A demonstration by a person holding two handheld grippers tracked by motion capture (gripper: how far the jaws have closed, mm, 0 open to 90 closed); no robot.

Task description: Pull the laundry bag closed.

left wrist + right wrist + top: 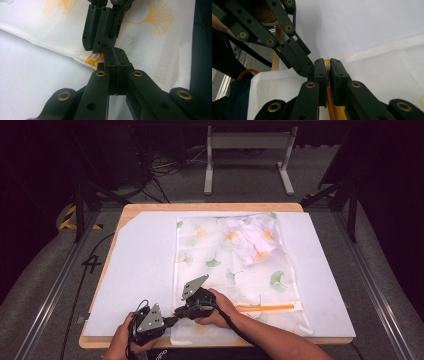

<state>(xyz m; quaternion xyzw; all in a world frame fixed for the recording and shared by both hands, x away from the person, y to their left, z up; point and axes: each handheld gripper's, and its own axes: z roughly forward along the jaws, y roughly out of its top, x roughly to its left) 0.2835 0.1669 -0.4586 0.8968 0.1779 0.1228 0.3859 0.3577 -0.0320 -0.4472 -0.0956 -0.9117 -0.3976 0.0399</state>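
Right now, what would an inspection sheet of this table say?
Surface: wooden table under a white sheet.
Job's things: mesh laundry bag with a ginkgo print, lying flat; orange zipper at its near end; crumpled cloth inside, far end.
Clutter: nothing seen.
Grippers: left claw shut at the zipper's end; right claw shut on the zipper.
Cables: black leads on the floor beyond.
Surroundings: grey stand, dark curtains.

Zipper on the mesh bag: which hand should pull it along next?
Probably the right gripper: it is shut on the orange zipper, whose track runs off to its side. The left gripper pins the bag corner.
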